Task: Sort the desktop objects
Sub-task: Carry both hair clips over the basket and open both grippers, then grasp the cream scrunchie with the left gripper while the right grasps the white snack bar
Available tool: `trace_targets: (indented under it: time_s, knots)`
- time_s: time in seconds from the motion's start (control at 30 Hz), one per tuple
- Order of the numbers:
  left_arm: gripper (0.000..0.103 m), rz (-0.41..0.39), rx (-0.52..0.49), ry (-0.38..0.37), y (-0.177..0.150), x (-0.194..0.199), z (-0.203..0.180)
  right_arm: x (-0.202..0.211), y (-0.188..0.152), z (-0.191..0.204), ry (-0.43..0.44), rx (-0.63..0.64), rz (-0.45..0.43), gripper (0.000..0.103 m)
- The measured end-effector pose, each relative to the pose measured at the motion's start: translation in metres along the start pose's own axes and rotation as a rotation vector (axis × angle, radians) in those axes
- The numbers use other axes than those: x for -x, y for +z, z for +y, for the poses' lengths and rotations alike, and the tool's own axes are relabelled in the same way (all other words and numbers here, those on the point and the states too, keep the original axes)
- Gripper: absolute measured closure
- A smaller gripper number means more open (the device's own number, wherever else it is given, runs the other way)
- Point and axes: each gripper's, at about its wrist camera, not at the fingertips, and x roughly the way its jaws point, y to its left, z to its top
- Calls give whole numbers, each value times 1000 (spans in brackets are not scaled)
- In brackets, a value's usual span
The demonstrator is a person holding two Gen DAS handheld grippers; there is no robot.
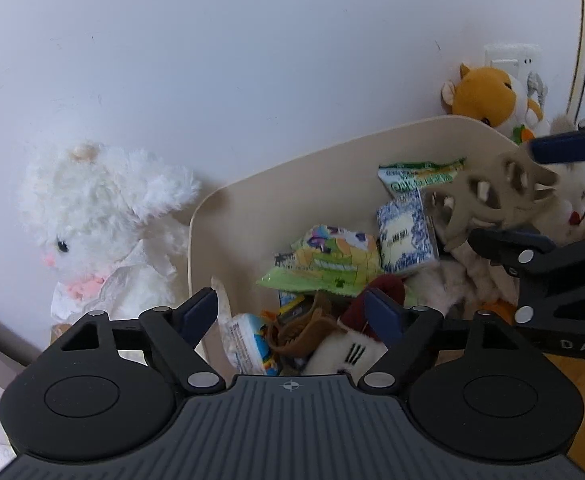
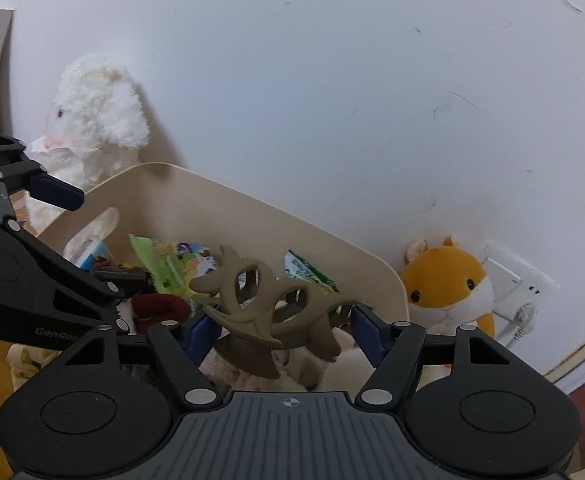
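A cream bin (image 1: 228,208) holds snack packets (image 1: 324,260), a blue-white pack (image 1: 406,236) and soft toys. My right gripper (image 2: 286,330) is above the bin (image 2: 252,208) with its jaws wide apart; a tan hair claw clip (image 2: 260,300) sits between the fingers, and I cannot tell whether they grip it. The clip also shows in the left wrist view (image 1: 496,196), next to the right gripper's fingers (image 1: 560,148). My left gripper (image 1: 292,316) is open and empty over the bin's near side, above a brown and white soft toy (image 1: 332,344).
A white plush lamb (image 1: 100,224) leans on the wall left of the bin. An orange plush hamster (image 2: 448,284) sits at the bin's right, in front of a wall socket (image 2: 508,280). The white wall stands close behind.
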Motion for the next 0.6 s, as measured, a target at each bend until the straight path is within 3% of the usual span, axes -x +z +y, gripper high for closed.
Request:
trace_targets:
  time_s: [0.13, 0.37, 0.6]
  knots:
    - [21, -12, -22, -3, -2, 9, 5, 10, 3, -1, 7, -3, -29, 16]
    - [20, -32, -78, -4, -10, 27, 13, 31, 1, 0, 45, -59, -75, 10]
    - [20, -14, -54, -30, -28, 40, 28, 66, -25, 16, 72, -90, -151, 4]
